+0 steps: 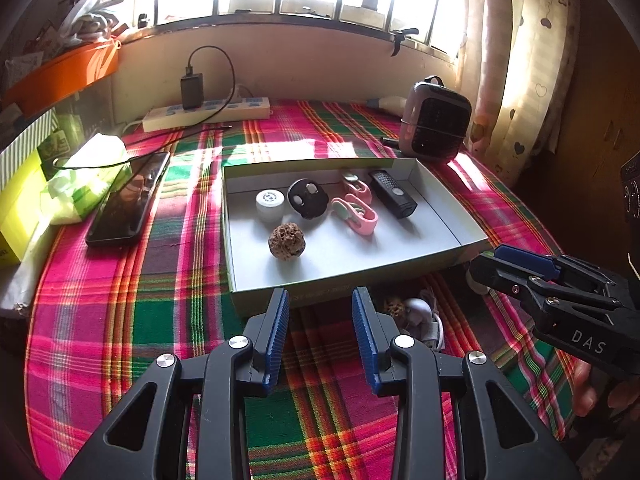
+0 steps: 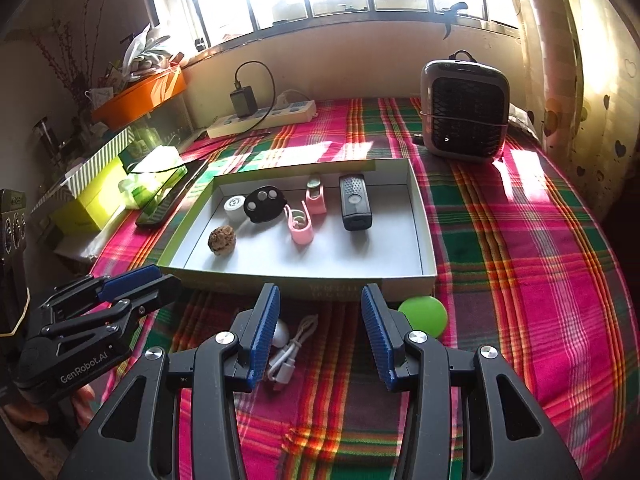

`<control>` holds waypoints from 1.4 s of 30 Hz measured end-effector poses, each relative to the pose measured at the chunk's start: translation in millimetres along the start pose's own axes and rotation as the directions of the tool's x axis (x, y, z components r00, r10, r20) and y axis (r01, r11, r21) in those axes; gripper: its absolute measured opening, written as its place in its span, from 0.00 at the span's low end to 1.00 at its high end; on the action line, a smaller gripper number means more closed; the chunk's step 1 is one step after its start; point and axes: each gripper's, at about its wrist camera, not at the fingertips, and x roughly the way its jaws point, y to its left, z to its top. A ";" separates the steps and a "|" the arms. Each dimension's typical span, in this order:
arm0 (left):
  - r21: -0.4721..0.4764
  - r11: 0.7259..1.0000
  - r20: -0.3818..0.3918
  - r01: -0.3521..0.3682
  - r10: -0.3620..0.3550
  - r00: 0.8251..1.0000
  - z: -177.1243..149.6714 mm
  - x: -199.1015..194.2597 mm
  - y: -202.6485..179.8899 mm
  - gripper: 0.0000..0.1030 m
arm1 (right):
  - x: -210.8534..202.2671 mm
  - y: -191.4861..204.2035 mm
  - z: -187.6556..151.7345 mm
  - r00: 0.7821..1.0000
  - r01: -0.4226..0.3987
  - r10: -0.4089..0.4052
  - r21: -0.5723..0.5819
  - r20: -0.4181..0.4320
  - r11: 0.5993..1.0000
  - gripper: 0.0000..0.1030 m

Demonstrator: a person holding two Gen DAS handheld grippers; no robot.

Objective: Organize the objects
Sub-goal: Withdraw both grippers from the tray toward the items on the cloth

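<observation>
A shallow cardboard tray [image 1: 440, 216] [image 2: 424, 240] on the plaid cloth holds a walnut [image 1: 287, 242] [image 2: 222, 239], a white round cap [image 1: 270, 205], a black disc [image 1: 308, 199], two pink clips [image 1: 356, 214] [image 2: 301, 226] and a black remote-like device [image 1: 392, 194] [image 2: 354, 202]. In front of the tray lie a white cable [image 2: 290, 354] [image 1: 424, 320], a second walnut [image 1: 394, 308] and a green ball [image 2: 425, 315]. My left gripper [image 1: 320, 304] is open and empty near the tray's front edge. My right gripper [image 2: 320, 300] is open and empty above the cable, the ball beside its right finger.
A phone [image 1: 128, 200] and green tissue pack [image 1: 86, 184] lie left of the tray. A power strip with charger [image 1: 208, 110] sits at the back. A small heater [image 1: 436, 120] [image 2: 464, 108] stands back right. Boxes [image 2: 92, 200] crowd the left edge.
</observation>
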 end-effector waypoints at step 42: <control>-0.038 0.992 -0.091 0.119 -0.122 0.988 -18.4 24.8 0.6 0.31 | 41.1 30.8 -31.3 0.992 0.042 -0.058 -0.138 -0.113 0.989 0.43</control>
